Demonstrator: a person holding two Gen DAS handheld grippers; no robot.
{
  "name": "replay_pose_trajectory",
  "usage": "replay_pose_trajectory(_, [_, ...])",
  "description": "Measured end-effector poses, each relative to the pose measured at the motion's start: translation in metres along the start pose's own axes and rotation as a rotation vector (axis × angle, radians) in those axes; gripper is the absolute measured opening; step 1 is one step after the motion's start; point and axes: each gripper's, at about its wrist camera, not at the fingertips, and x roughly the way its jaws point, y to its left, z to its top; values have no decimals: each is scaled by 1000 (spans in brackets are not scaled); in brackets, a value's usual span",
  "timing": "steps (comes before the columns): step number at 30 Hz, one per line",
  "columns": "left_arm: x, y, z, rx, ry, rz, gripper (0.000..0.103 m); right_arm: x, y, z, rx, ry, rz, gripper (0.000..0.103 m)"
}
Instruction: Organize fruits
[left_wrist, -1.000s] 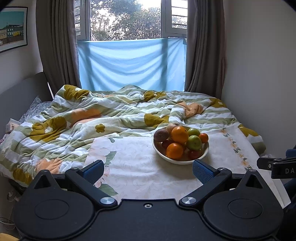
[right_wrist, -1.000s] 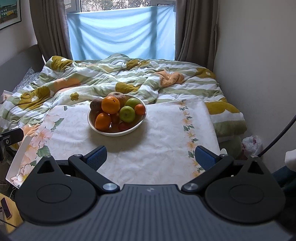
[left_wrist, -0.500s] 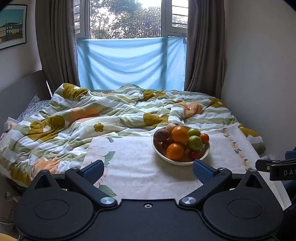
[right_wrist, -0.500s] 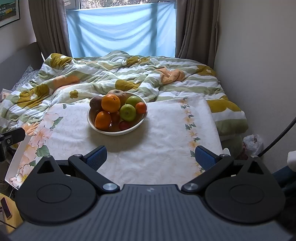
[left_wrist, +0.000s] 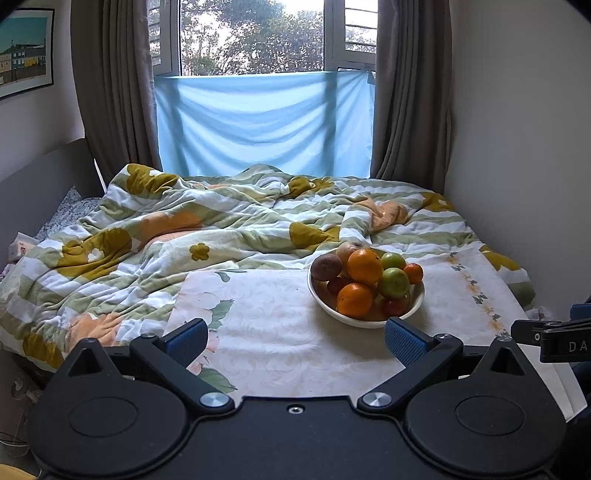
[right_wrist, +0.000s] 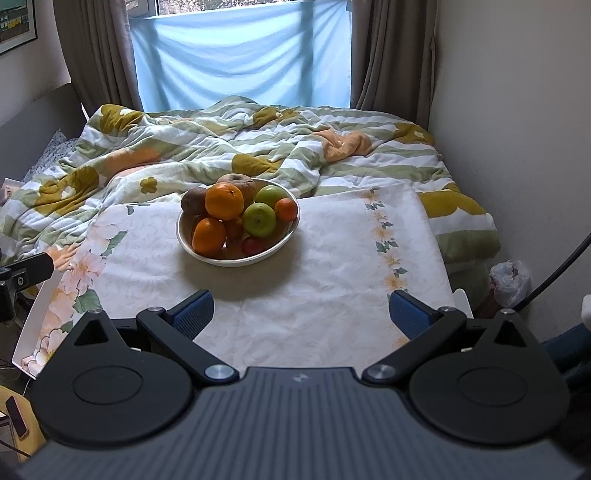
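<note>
A white bowl (left_wrist: 419, 297) (right_wrist: 284, 238) heaped with several fruits stands on a flower-patterned tablecloth (left_wrist: 280, 325) (right_wrist: 325, 266). On top lie an orange (left_wrist: 365, 266) (right_wrist: 224, 201), a green apple (left_wrist: 393, 283) (right_wrist: 259, 219), a brown kiwi (left_wrist: 326, 266) (right_wrist: 193, 201) and a small tangerine (left_wrist: 413, 273) (right_wrist: 286, 209). My left gripper (left_wrist: 294, 341) is open, nothing between its blue pads, short of the bowl with its right pad just below the rim. My right gripper (right_wrist: 301, 312) is open too, hovering over the cloth in front of the bowl.
A rumpled flowered duvet (left_wrist: 192, 236) (right_wrist: 177, 155) covers the bed behind the table. A wall (right_wrist: 517, 110) runs close along the right. A plastic bag (right_wrist: 511, 277) lies on the floor at the right. The other gripper's tip (left_wrist: 550, 338) shows at the right edge.
Both grippers have drifted slightly forward and tilted a bit; the bowl sits a little higher in the right wrist view. Fruits and bowl have not moved.
</note>
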Motion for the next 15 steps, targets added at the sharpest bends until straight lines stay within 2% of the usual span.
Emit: replay_pose_trajectory(15, [-1,-6,-5,3,5,-19,103,-1,1,-1,2,-4,1,103])
